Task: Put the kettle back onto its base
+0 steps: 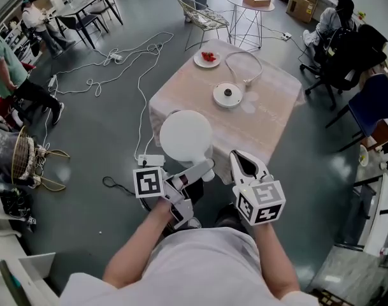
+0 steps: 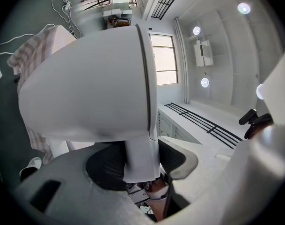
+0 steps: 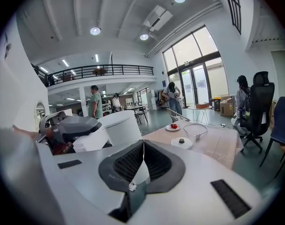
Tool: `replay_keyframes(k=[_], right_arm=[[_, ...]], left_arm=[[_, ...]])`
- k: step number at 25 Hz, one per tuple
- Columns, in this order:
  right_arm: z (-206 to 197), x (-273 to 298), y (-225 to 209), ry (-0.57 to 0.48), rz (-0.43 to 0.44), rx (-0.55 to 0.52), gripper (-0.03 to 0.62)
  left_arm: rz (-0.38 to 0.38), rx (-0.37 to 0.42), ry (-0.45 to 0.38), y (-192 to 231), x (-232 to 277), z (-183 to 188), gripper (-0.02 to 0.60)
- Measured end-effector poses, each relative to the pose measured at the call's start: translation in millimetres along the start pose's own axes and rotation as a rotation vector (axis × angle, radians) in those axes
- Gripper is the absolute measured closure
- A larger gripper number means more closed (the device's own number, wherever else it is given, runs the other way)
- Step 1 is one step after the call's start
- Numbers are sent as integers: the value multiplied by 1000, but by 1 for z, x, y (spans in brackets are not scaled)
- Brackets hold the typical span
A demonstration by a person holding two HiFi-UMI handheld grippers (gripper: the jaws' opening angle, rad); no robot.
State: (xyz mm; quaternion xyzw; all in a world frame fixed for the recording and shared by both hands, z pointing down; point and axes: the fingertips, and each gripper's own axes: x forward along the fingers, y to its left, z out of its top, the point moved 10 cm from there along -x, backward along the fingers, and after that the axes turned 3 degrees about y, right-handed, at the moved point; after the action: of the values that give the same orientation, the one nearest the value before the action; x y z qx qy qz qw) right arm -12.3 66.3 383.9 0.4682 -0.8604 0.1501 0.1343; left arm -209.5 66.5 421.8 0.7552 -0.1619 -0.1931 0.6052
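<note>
Left tongs (image 1: pixel 205 168) gripping kettle (image 1: pixel 185 134), smooth, white, rounded

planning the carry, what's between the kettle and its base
Only bare tablecloth; the head view shows nothing else between the kettle and the base.

No text, brand, number or sign can be read in any view. The only printed marks are black-and-white square patterns, not letters. One is on the left marker cube (image 1: pixel 149 182) of the left hand-held gripper (image 1: pixel 203 168), at 7 o'clock in the head view. The other is on the right marker cube (image 1: pixel 260 204) of the right hand-held gripper (image 1: pixel 243 163), at 5 o'clock. The cardboard boxes (image 1: pixel 301 5) at 1 o'clock are too small to show any print.
</note>
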Motion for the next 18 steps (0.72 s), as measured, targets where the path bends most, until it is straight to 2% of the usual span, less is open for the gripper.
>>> replay_keyframes(k=[18], right_arm=[[28,49,-143,22,122,38,589]], left_arm=[[59,-15,-88,18,131,44,383]])
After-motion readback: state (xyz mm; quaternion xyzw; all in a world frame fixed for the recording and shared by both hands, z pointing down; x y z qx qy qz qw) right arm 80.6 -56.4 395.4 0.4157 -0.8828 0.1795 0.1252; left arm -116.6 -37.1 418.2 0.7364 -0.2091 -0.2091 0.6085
